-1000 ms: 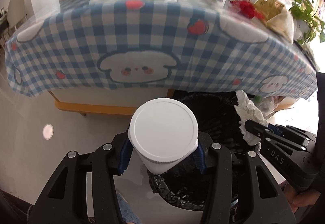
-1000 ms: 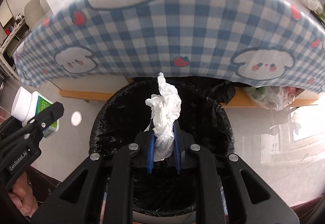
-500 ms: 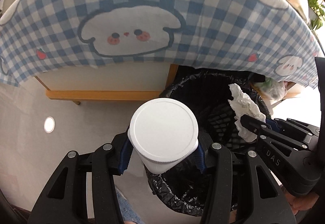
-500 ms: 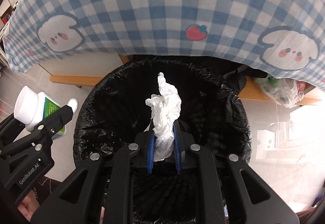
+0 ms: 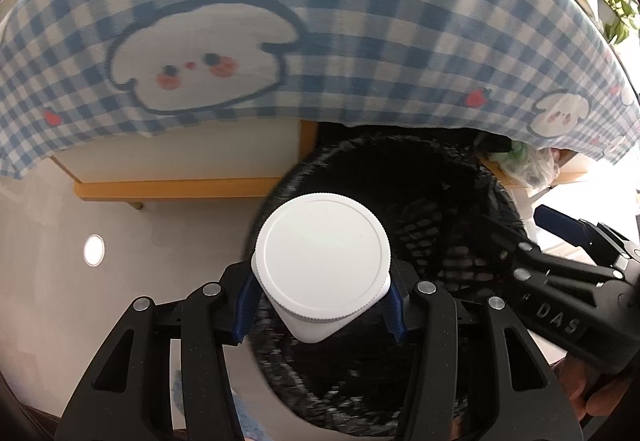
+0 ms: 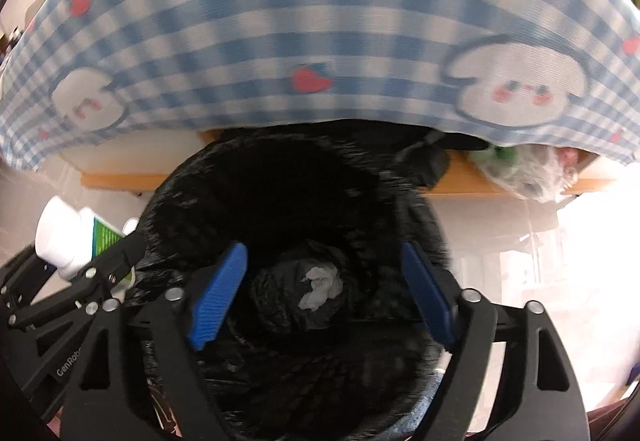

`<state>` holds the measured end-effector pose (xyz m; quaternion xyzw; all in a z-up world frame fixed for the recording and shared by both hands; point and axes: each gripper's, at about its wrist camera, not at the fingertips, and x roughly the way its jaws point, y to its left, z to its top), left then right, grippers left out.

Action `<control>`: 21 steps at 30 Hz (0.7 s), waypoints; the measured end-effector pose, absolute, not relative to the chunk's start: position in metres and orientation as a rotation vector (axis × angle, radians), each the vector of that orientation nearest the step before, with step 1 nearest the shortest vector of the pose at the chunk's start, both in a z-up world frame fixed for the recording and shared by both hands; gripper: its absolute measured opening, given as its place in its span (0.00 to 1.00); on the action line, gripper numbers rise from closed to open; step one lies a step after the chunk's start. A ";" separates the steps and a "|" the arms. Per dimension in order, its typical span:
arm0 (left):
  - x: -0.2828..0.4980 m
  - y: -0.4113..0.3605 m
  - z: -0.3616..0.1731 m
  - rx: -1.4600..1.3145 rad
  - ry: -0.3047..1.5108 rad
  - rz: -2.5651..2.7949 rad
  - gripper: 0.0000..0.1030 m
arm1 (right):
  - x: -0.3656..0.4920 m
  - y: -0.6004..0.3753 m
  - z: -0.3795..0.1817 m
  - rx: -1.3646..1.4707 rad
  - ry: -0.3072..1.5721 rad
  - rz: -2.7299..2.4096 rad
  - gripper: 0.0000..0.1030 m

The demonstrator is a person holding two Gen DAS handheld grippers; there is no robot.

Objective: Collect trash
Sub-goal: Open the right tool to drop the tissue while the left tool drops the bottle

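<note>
My left gripper [image 5: 320,315] is shut on a white plastic bottle [image 5: 322,267] with a white lid, held over the near left rim of a bin lined with a black bag [image 5: 440,201]. The bottle [image 6: 76,241] with its green label also shows in the right wrist view. My right gripper [image 6: 324,297] is open and empty over the bin [image 6: 280,177]. A crumpled white tissue [image 6: 322,287] lies at the bottom of the bag. The right gripper [image 5: 560,241] also shows in the left wrist view.
A blue and white checked tablecloth [image 5: 320,41] with bunny prints hangs over the table edge just above the bin. A wooden table frame [image 5: 180,187] runs behind. A clear bag of rubbish [image 6: 528,169] lies at the right. The floor [image 5: 60,301] is pale.
My right gripper has opened and the white tissue has dropped from it into the bin. Both grippers have moved closer over the bin. The left gripper still holds the bottle.
</note>
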<state>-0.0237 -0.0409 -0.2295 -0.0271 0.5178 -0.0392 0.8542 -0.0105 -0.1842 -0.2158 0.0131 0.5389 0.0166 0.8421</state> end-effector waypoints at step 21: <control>-0.012 -0.142 -0.243 0.015 1.139 -0.217 0.52 | -0.037 -0.283 -0.202 0.095 1.108 -0.139 0.82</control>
